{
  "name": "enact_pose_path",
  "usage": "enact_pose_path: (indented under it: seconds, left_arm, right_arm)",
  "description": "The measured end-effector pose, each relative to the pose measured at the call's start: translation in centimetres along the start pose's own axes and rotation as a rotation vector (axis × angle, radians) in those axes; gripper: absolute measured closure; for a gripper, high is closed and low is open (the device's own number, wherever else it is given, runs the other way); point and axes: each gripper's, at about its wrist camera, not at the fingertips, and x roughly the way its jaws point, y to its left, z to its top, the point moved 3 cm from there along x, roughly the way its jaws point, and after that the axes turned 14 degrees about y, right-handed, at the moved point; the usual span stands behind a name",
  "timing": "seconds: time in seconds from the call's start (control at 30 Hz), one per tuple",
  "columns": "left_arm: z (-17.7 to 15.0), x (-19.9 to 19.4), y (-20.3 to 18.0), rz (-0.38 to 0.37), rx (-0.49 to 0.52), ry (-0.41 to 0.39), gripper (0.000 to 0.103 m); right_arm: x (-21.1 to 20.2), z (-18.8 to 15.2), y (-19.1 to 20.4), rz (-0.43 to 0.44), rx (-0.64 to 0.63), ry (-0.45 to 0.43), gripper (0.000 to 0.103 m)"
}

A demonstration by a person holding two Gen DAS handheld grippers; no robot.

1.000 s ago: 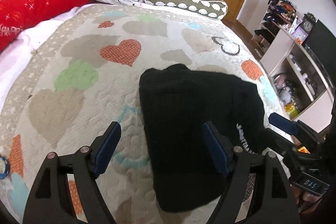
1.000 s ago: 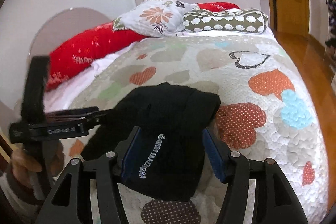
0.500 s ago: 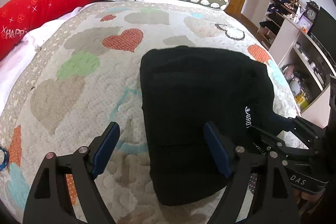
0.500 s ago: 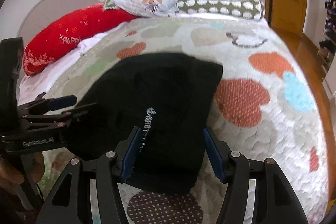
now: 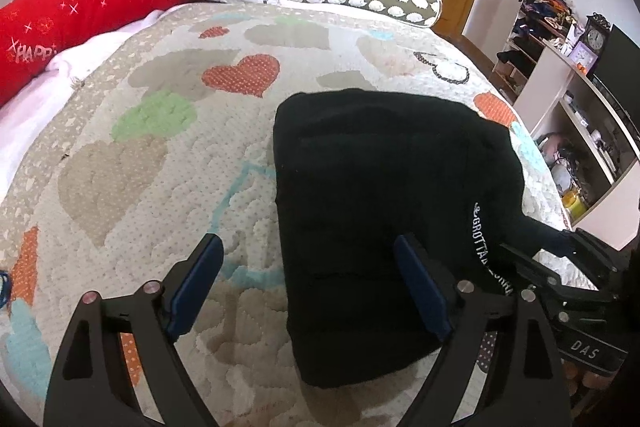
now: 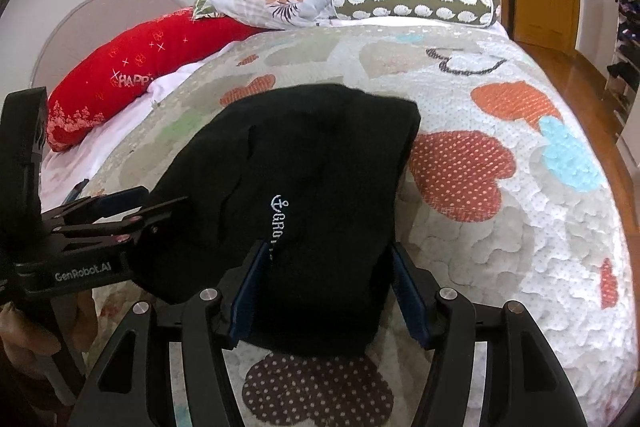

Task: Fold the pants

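Pants [image 5: 384, 211], black and folded into a compact rectangle, lie flat on the heart-patterned quilt [image 5: 152, 155] of the bed. Your left hand-held gripper [image 5: 308, 287] hovers low over their near left edge, jaws wide apart: one pad over the quilt, the other over the cloth. Your right hand-held gripper [image 6: 330, 291] sits at the near right end, jaws apart, both pads over the fabric beside the white lettering [image 6: 276, 223]. Neither clamps anything.

"HAPP" on red pillow [image 6: 132, 75], "GenRobot.AI" on left hand-held gripper [image 6: 120, 205], "DAS" on right hand-held gripper [image 5: 560, 243]
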Motion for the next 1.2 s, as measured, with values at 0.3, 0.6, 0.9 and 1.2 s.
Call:
enact_pose_path:
  seconds: [0.3,0.6,0.9,1.2]
  left_arm:
    - [-0.4,-1.2,-0.3,0.021,0.006,-0.009,0.015]
    - [-1.0,-1.3,-0.2,0.032,-0.026,-0.042,0.014]
    - [-1.3,-3.2,-0.5,0.090,-0.006,-0.117,0.014]
    - [-0.6,-5.9,-0.4,0.120,0.001,-0.177,0.013]
  right_arm:
    - [-1.6,0.3,0.7,-0.025,-0.012,-0.040,0.038]
    - [-0.8,0.1,1.0,-0.058,-0.011,-0.021,0.032]
    - [-1.5,-0.1,1.0,-0.092,-0.006,-0.038,0.031]
    - [-5.1,0.3,1.4,-0.142,0.001,-0.138,0.022]
